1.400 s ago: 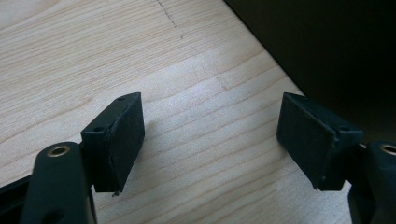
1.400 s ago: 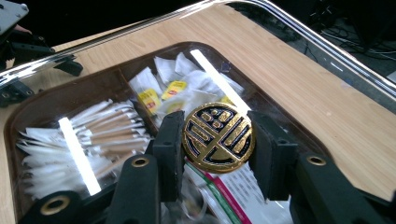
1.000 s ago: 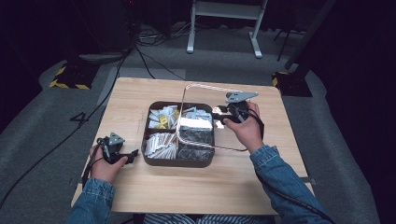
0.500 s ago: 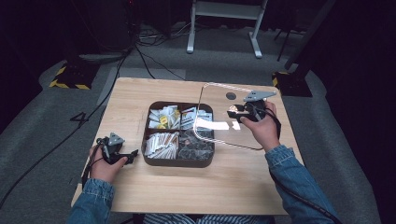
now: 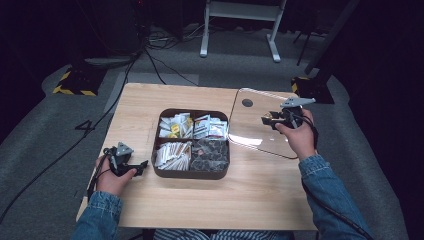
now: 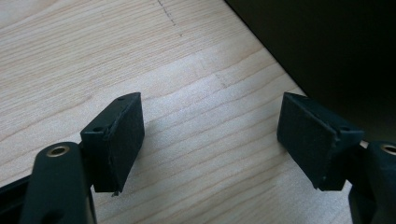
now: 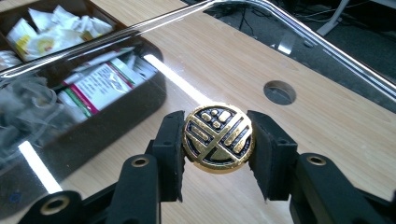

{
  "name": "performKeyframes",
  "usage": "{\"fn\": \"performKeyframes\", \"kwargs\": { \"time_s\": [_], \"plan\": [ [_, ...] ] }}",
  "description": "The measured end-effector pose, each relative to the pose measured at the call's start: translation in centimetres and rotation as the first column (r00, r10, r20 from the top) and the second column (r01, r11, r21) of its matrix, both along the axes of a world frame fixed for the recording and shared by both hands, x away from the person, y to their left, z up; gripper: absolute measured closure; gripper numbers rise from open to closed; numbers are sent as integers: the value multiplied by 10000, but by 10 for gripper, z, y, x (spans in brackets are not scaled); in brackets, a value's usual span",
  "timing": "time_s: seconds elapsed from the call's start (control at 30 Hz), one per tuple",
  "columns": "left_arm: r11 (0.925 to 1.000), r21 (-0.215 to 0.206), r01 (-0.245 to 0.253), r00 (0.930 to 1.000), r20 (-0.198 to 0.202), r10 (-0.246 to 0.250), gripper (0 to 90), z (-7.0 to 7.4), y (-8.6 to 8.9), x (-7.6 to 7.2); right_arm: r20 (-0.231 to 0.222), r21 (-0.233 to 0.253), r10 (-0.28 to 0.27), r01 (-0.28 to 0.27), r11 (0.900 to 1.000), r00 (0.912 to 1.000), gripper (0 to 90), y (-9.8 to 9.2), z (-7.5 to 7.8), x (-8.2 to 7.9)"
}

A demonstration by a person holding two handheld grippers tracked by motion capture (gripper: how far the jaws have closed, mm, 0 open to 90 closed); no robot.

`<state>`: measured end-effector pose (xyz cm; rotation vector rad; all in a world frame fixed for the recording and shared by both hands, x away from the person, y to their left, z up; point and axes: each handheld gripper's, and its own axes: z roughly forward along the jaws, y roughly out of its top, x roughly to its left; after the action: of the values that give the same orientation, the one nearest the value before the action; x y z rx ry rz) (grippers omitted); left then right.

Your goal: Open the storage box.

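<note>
**Lid lifted off the tray, held at the right of the desk**

Lid (image 5: 260, 127) of clear glass or plastic is the thing in hand. At the near left, the left gripper (image 5: 131, 167) rests on the desk (image 5: 250, 200) just beside the tray's near left corner; the left gripper view shows its fingers (image 6: 116, 140) spread wide with nothing between them.

In the middle stands the dark four-compartment tray (image 5: 191, 172), uncovered. White and yellow sachets fill the two far compartments, pale sticks the near left one, and dark mesh-like bags the near right one.

To the right, the right gripper (image 5: 272, 121) has its fingers (image 7: 170, 149) clenched on the lid's round gold-and-black knob (image 7: 218, 137). The lid is just beside the tray's right edge; whether it already rests on the desk or hangs a little above it, I cannot tell. A round cable hole (image 5: 247, 102) lies under it at the far side.

By my reckoning the uncovering is done; setting the lid down and letting go remains.

The knob bears an emblem of bars, not letters. Print on the sachets is too blurred to read.
</note>
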<state>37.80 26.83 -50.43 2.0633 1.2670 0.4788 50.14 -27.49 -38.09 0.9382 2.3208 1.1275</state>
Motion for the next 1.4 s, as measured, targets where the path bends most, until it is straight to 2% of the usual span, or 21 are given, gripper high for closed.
{"fn": "performKeyframes", "kwargs": {
  "time_s": [0.23,0.3,0.4,0.53,0.77,0.97,1.4],
  "plan": [
    [10000,2,1,10000,-1,-1,236,0,0,0,3,-101,-142,142,9998,9999,589,-15,-7,6],
    [10000,2,1,10000,1,-1,236,0,0,0,-205,32,-239,239,9997,9995,589,-22,-10,8],
    [10000,1,0,10000,0,0,236,0,0,0,-227,48,-262,263,9996,9994,589,-26,-13,9],
    [10000,1,0,10000,0,0,236,0,0,0,-319,-167,-361,356,9992,9988,589,-31,-19,11],
    [10000,-7,1,10000,-2,-1,236,0,0,0,-586,-45,-406,404,9992,9975,588,-40,-35,14],
    [10000,-11,1,10000,-5,-1,236,0,0,0,-840,-140,-487,477,9988,9953,588,-40,-50,15],
    [10000,-8,8,10000,-1,-8,234,0,0,0,-1064,-506,-541,489,9975,9929,588,-42,-73,15]
  ]
}}
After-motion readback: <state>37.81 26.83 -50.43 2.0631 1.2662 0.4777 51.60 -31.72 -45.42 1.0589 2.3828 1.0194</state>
